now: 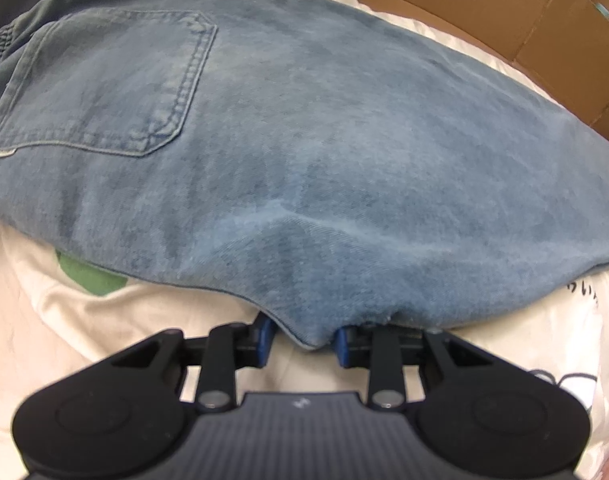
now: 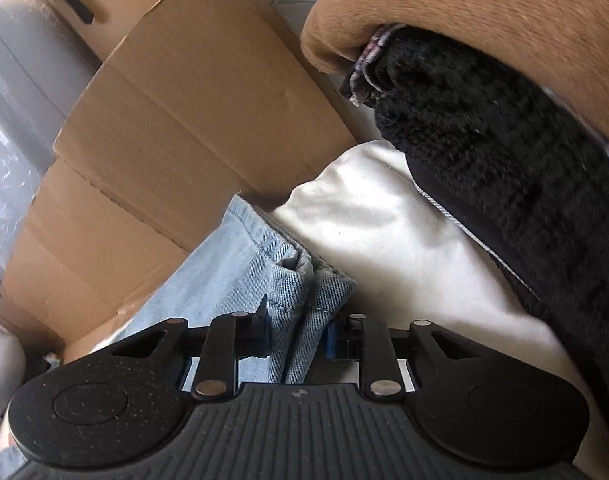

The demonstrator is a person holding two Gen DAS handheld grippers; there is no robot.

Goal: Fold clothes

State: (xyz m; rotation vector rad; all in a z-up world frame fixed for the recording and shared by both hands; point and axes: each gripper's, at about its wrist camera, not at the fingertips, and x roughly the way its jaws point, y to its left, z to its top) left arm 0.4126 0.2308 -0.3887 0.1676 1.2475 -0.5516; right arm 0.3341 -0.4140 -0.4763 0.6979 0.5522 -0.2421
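A cream bedcover (image 1: 84,320) printed with green and pink shapes is the work surface, hemmed in on its far side by flattened brown cardboard (image 2: 184,120) and by a heap of tan plush (image 2: 484,8) over a black knit garment (image 2: 504,140). Blue jeans (image 1: 304,140) lie spread across the cover, back pocket (image 1: 104,84) up. The left gripper (image 1: 304,342) is clamped on their near edge, and the right gripper (image 2: 298,338) pinches a bunched hem (image 2: 304,280).
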